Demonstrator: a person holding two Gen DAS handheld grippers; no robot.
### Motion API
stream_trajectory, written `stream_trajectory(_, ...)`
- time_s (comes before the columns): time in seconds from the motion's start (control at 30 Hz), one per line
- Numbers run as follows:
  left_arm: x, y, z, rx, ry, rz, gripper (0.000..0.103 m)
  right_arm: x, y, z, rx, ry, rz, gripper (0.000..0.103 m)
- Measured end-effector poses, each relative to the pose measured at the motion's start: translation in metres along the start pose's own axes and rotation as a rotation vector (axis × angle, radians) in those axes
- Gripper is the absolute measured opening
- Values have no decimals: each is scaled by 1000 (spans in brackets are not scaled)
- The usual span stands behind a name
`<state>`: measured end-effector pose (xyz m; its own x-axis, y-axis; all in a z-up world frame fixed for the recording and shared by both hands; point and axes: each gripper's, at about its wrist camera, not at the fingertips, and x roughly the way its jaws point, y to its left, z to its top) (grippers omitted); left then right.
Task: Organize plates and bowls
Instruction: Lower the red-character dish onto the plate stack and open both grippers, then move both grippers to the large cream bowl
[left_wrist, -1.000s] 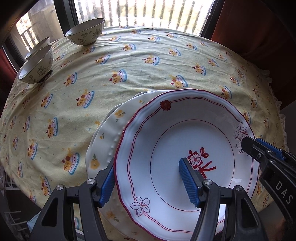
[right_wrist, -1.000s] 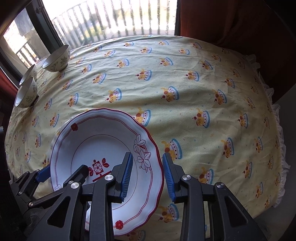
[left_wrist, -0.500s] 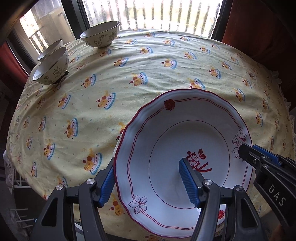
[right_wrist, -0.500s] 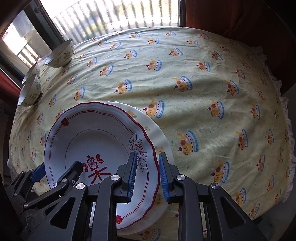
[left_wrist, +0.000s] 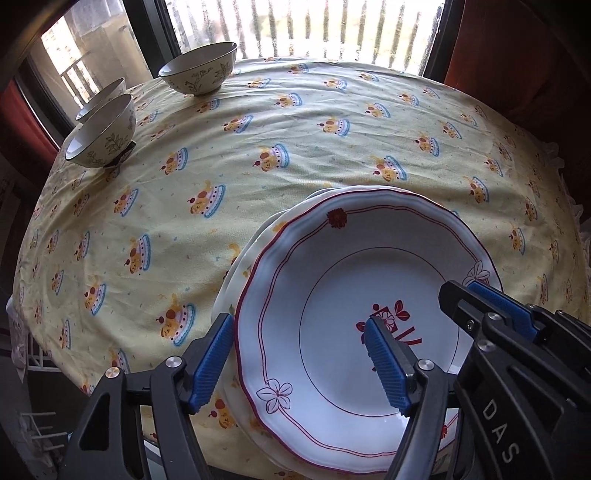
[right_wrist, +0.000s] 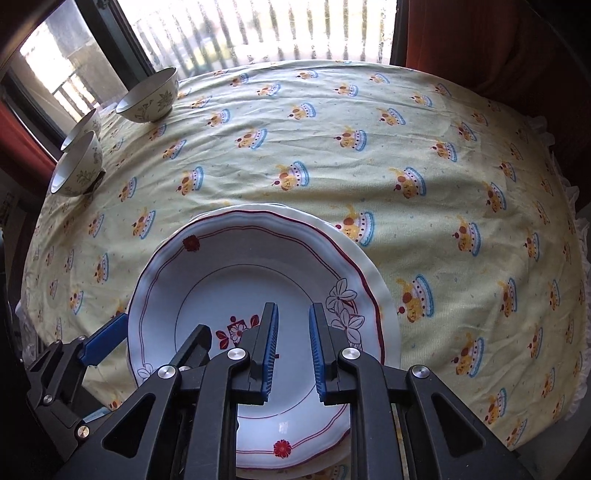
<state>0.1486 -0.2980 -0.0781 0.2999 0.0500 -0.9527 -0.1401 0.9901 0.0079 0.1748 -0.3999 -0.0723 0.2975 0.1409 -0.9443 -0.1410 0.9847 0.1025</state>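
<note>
1. The left gripper (left_wrist: 301, 354) is straddling the near-left rim of the red-trimmed plate (left_wrist: 332, 288); its jaws have just been opening and are standing wide, the left pad just clear of the rim, the right pad over the plate's well.
2. The right gripper (right_wrist: 291, 345) is hovering over the same plate's right side, its jaws drawn almost together after closing, with nothing visibly pinched between them.
3. The red-trimmed plate is sitting on a cream plate (right_wrist: 384, 295) near the front edge of the yellow tablecloth (left_wrist: 295, 147).
4. Three floral bowls (left_wrist: 199, 75) are standing at the far left, well apart from the plates, by the window (right_wrist: 258, 29).
</note>
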Motion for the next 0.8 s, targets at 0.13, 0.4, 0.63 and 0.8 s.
stream_trajectory(0.13, 1, 1, -1, 2, 8, -7, 84, 0, 0, -2, -23, -8, -18, 24)
stream_trajectory(0.4, -10, 11, 2, -8, -24, -2, 96, -5, -6, 2, -28, -16, 1, 60)
stream_trajectory(0.63, -22, 33, 10, -14, -59, -13, 97, -16, 6, 11, -37, -34, -10, 70)
stream_trajectory(0.8, -24, 57, 19, 2, -75, -22, 97, -20, 29, 19, -45, -53, -30, 73)
